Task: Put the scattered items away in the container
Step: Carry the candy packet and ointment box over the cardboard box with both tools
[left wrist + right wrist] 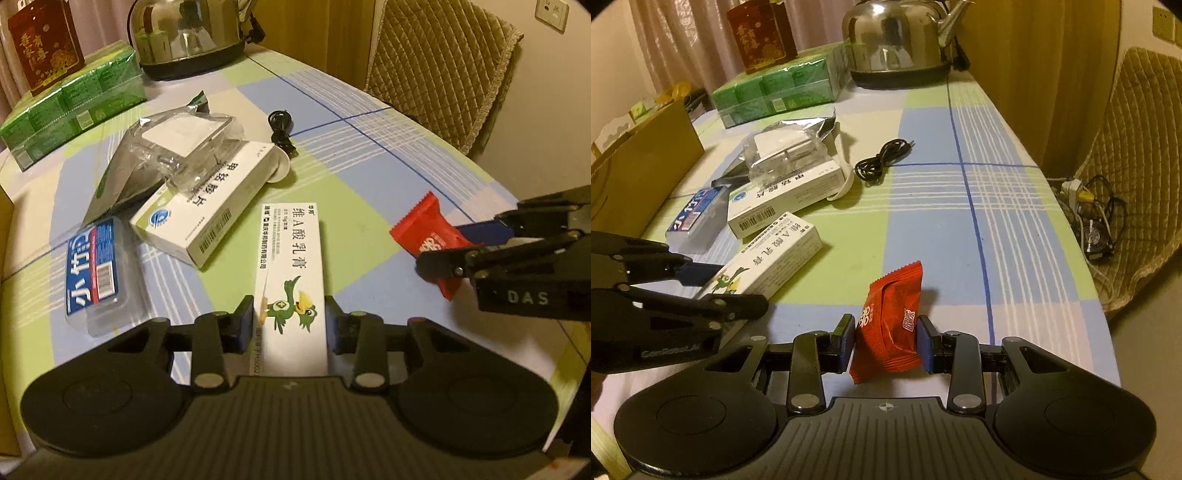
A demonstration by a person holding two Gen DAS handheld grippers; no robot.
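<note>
My left gripper (290, 325) is shut on the near end of a long white ointment box with a green bird (291, 273), which lies on the checked tablecloth; the box also shows in the right wrist view (768, 262). My right gripper (886, 345) is shut on a red snack packet (892, 321), seen from the left wrist view (428, 232) too. A brown cardboard box (639, 177) stands at the table's left edge.
A larger white medicine box (207, 210), a blue-labelled clear plastic case (98, 269), crumpled clear wrapping (177, 147) and a coiled black cable (882, 158) lie beyond. A green carton (783, 88), red box (761, 33) and steel kettle (897, 40) stand at the back. A chair (439, 66) is right.
</note>
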